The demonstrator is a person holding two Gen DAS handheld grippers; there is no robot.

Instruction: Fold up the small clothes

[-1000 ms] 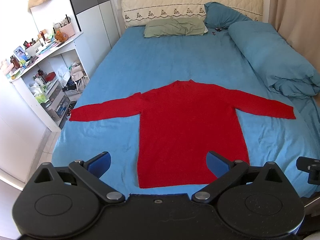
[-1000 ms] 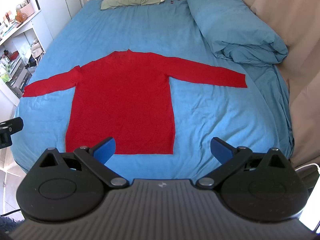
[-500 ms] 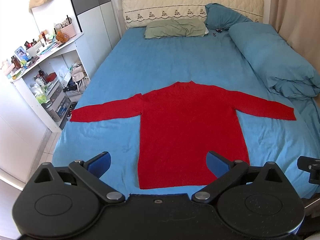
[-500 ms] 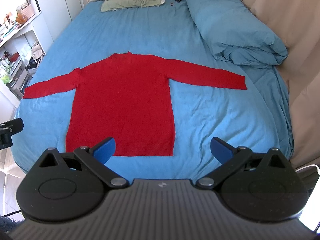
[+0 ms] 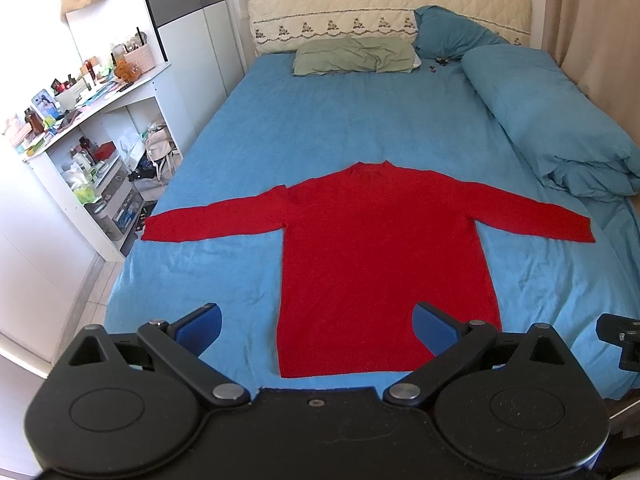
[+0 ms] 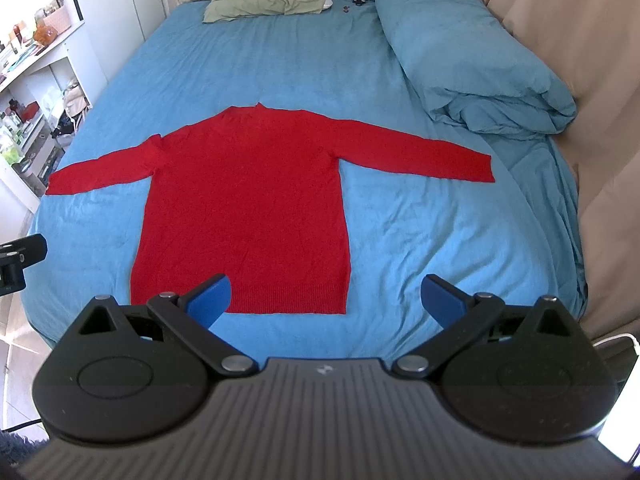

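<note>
A red long-sleeved sweater (image 5: 380, 256) lies flat on the blue bed sheet (image 5: 320, 120), sleeves spread out to both sides, hem toward me. It also shows in the right wrist view (image 6: 248, 208). My left gripper (image 5: 318, 326) is open and empty, held above the foot of the bed over the hem's left part. My right gripper (image 6: 326, 298) is open and empty, above the hem's right corner. Neither touches the sweater.
A folded blue duvet (image 5: 548, 120) lies along the bed's right side, with a green pillow (image 5: 354, 56) and a blue pillow (image 5: 448, 36) at the headboard. White cluttered shelves (image 5: 92, 152) stand left of the bed. A beige curtain (image 6: 580, 60) hangs on the right.
Both views have shifted slightly; the sweater sits a little lower in frame. The sweater has not moved and both grippers stay open.
</note>
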